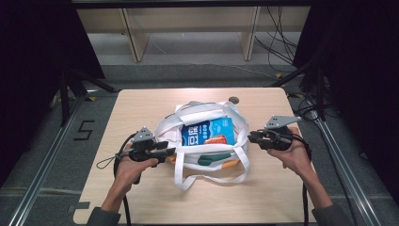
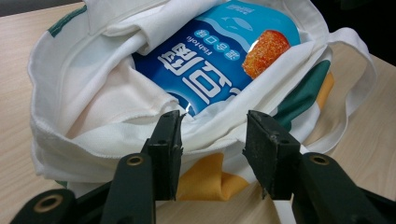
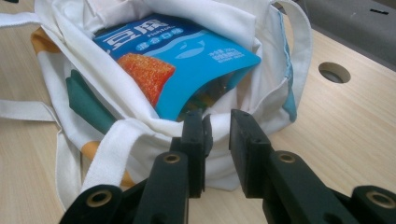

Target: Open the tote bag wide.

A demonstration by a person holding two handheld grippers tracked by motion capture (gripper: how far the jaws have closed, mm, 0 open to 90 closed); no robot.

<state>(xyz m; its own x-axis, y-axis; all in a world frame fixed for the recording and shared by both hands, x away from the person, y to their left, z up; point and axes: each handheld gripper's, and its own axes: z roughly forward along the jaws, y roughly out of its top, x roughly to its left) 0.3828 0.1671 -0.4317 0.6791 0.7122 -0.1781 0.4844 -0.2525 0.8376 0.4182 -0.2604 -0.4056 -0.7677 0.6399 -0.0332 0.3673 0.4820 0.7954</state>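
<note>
Wooden surface [image 1: 263, 188] with a white tote bag [image 1: 188, 127] lying mid-way, blue snack packet [image 1: 207, 132] poking out its mouth. Left gripper [image 2: 212, 135] and right gripper [image 3: 217, 128] sit at the bag's rim either side, jaws released, gripping nothing.

A lab or recording rig; black curtains [image 1: 28, 56] flank the pale bench [image 1: 141, 101]; aluminium rails [image 1: 44, 162] and loose cables [image 1: 277, 42] lie beyond each claw.
</note>
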